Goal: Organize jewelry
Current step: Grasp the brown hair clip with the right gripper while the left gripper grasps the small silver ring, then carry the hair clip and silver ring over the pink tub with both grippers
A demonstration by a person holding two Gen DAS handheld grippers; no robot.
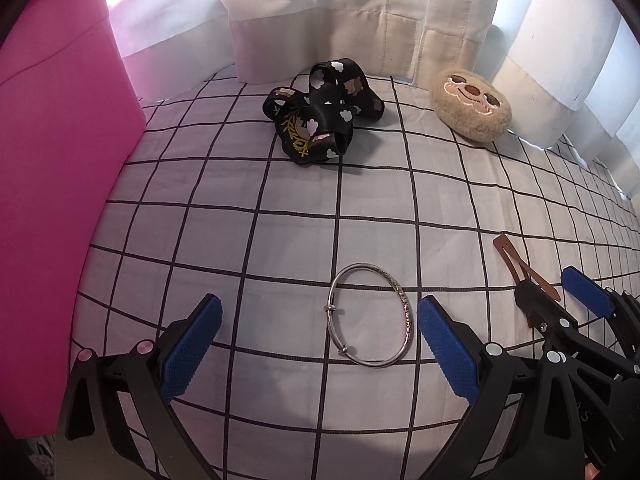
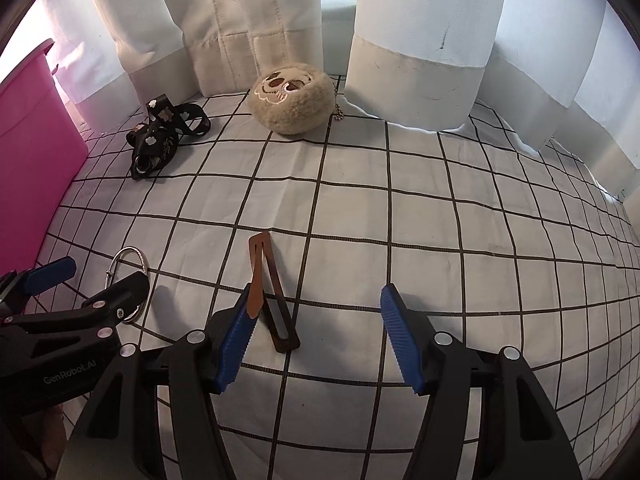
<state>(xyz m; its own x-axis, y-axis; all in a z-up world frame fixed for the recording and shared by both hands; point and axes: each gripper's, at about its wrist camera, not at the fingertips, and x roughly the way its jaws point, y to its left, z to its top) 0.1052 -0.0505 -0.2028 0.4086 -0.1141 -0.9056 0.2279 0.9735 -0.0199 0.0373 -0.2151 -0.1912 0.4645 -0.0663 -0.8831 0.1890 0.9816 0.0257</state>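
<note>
Item one: silver bangle (image 1: 370, 316), a thin metal hoop with two small sliding beads and an engraved stretch, lying flat on the checked cloth (image 1: 280, 200) between the blue pads of the left tool (image 1: 320, 344), whose jaws stand wide apart and touch nothing. Judged light, rigid and slick; being flat on soft fabric, it likely takes best across the wire at one side of the hoop, pads pressed into the cloth to get under it. Item two: brown snap hair clip (image 2: 272, 292), a flat elongated metal loop, lying on the same cloth with its near part just beside the left pad of the right tool (image 2: 316, 336), which is likewise spread and holds nothing; whether pad and clip touch cannot be told. Judged thin, springy, prone to skating; grip across its width. Further off: black patterned lanyard (image 1: 320, 112), limp; plush sloth face (image 1: 472, 106), soft; pink bin (image 1: 52, 160) at left; pale curtain (image 1: 320, 8) behind.
</note>
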